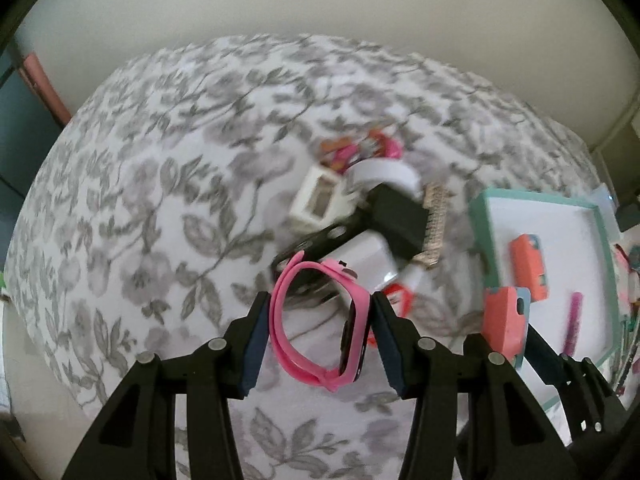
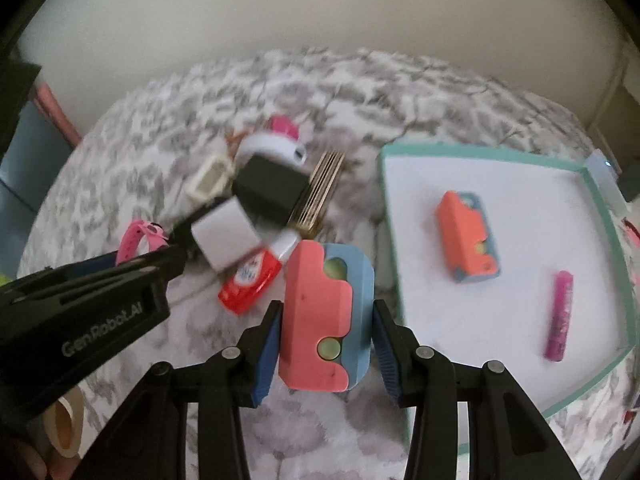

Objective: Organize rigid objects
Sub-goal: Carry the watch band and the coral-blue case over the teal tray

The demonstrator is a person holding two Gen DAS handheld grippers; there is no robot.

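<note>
My left gripper (image 1: 320, 312) is shut on a pink smartwatch (image 1: 280, 320), its pads pressing the strap loop and the watch body, lifted off the floral bedspread (image 1: 160, 160). My right gripper (image 2: 326, 312) is shut on a coral and blue block (image 2: 320, 320), held above the bedspread just left of a teal-rimmed white tray (image 2: 480, 152). In the left wrist view the right gripper (image 1: 506, 336) and its block (image 1: 504, 316) show at the right. In the right wrist view the left gripper (image 2: 176, 248) and the watch (image 2: 136, 240) show at the left.
In the tray lie a second coral and blue block (image 2: 468, 236) and a magenta tube (image 2: 560, 316). A pile left of it holds a black box (image 2: 268, 192), a white cube (image 2: 224, 236), a red and white tube (image 2: 248, 280), a gold comb-like piece (image 2: 320, 192) and a white frame (image 2: 210, 180). A tape roll (image 2: 64, 428) lies at the lower left.
</note>
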